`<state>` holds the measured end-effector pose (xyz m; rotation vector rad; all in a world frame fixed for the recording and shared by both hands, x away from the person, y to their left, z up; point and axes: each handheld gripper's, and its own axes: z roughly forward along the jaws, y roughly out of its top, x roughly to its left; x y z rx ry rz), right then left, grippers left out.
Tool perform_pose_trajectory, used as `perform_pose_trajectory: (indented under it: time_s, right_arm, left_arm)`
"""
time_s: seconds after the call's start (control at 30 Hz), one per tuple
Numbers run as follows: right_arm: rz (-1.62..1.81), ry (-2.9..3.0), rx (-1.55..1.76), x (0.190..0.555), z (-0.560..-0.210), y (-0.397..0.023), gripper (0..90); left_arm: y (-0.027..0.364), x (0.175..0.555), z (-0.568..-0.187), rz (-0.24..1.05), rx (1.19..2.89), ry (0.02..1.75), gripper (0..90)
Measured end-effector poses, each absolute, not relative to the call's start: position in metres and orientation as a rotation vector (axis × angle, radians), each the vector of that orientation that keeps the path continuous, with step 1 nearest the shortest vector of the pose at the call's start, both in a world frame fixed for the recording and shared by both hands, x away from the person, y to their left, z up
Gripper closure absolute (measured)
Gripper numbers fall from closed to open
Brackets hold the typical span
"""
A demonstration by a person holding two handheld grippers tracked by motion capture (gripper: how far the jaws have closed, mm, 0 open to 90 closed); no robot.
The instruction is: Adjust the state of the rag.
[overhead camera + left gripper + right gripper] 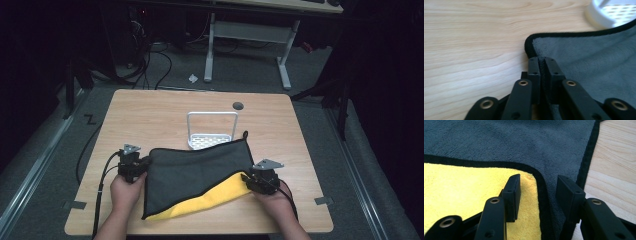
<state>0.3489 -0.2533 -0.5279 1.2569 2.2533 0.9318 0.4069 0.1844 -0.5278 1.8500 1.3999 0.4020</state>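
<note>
My left gripper (541,61) has its jaws pressed together on the black-edged corner of the grey cloth (200,172), pinching the hem between them. My right gripper (539,192) has its jaws spread apart, with the cloth's black hem and a bit of grey running between them, and the pads are not pressing on it. The cloth lies flat on the wooden table (150,110), between my two hands, with its yellow underside (210,197) turned up along the near edge. The high view shows the whole cloth and both hands; the left gripper view shows the pinch up close. Just behind the cloth stands a white rack (212,131), and the cloth's far edge lies over its base. A dark round hole (238,105) sits farther back on the table.
</note>
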Motion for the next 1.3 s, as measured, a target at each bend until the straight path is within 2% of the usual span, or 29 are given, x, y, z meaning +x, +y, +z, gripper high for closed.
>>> perform_pose_trajectory:
  time_s: [0.03, 0.13, 0.17, 0.33, 0.47, 0.53, 0.57, 0.6, 0.7, 0.93, 1.07, 1.17, 1.2, 1.3]
  right_arm:
    - [0.929, 2.252, 1.255, 0.349, -0.528, -0.253, 55.5]
    - [0.935, 2.251, 1.251, 0.347, -0.527, -0.253, 55.7]
    - [0.946, 2.248, 1.252, 0.346, -0.525, -0.253, 55.7]
    - [1.026, 2.240, 1.234, 0.344, -0.519, -0.247, 55.3]
    - [0.994, 2.251, 1.236, 0.352, -0.522, -0.241, 55.5]
    - [0.971, 2.277, 1.265, 0.358, -0.526, -0.241, 64.4]
    - [0.971, 2.277, 1.265, 0.358, -0.526, -0.241, 64.4]
    - [0.953, 2.290, 1.251, 0.355, -0.525, -0.241, 76.8]
    - [0.951, 2.286, 1.231, 0.346, -0.519, -0.241, 81.0]
    - [0.994, 2.223, 1.231, 0.310, -0.506, -0.253, 80.5]
    - [1.033, 2.173, 1.246, 0.272, -0.494, -0.266, 79.7]
    - [1.036, 2.176, 1.263, 0.257, -0.496, -0.272, 77.6]
    - [1.041, 2.174, 1.260, 0.244, -0.498, -0.276, 72.8]
    - [1.060, 2.157, 1.273, 0.235, -0.497, -0.281, 70.4]
  left_arm:
    - [0.187, 0.403, -0.525, 0.389, 1.823, 1.398, 66.2]
    - [0.187, 0.383, -0.515, 0.387, 1.808, 1.327, 59.1]
    - [0.187, 0.383, -0.515, 0.387, 1.808, 1.327, 58.2]
    - [0.168, 0.333, -0.517, 0.304, 1.963, 1.171, 59.3]
    - [0.164, 0.325, -0.527, 0.298, 1.996, 1.171, 59.5]
    - [0.165, 0.326, -0.531, 0.277, 1.995, 1.171, 60.3]
    - [0.165, 0.326, -0.531, 0.277, 1.995, 1.171, 60.3]
    - [0.165, 0.326, -0.531, 0.279, 1.996, 1.164, 60.3]
    - [0.163, 0.327, -0.532, 0.310, 2.019, 1.135, 60.7]
    - [0.159, 0.338, -0.531, 0.327, 2.044, 1.120, 63.1]
    - [0.158, 0.346, -0.530, 0.309, 2.038, 1.135, 63.4]
    - [0.158, 0.345, -0.530, 0.313, 2.039, 1.138, 63.2]
    - [0.158, 0.342, -0.530, 0.319, 2.034, 1.143, 61.8]
    - [0.159, 0.339, -0.530, 0.315, 2.024, 1.163, 59.0]
